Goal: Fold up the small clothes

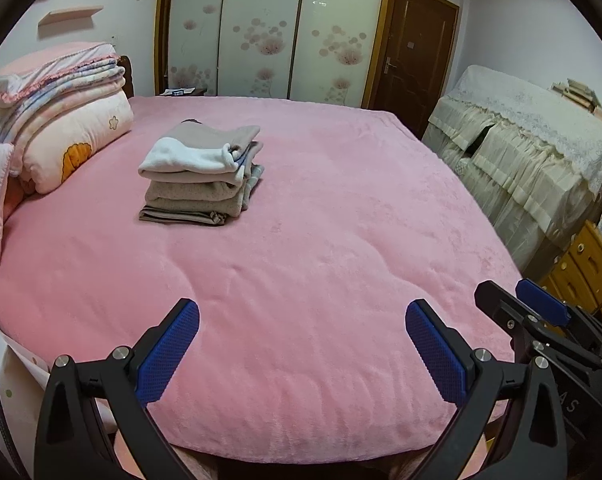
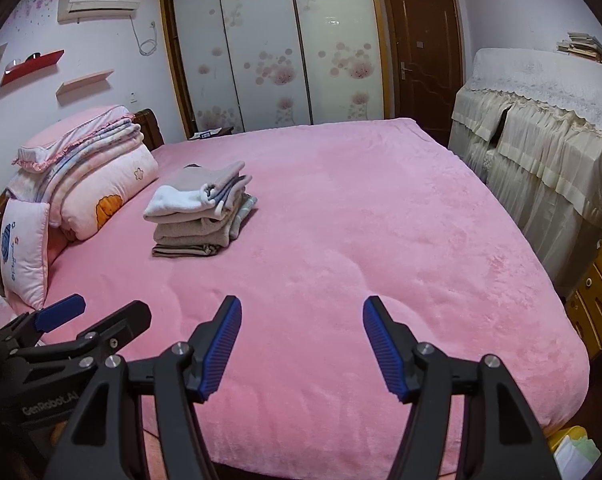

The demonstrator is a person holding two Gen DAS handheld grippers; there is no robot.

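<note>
On the pink bed (image 1: pixel 321 240), folded clothes (image 1: pixel 201 172) sit neatly stacked.

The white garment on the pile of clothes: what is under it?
Under the white garment lie several folded beige and grey clothes, stacked on the pink blanket. Only their edges show, so the exact number stays unclear.

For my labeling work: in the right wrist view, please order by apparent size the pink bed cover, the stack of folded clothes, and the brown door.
1. Pink bed cover, by far the largest.
2. Brown door.
3. Stack of folded clothes; it sits nearer the camera than the door, so their true sizes stay unsure.
</note>
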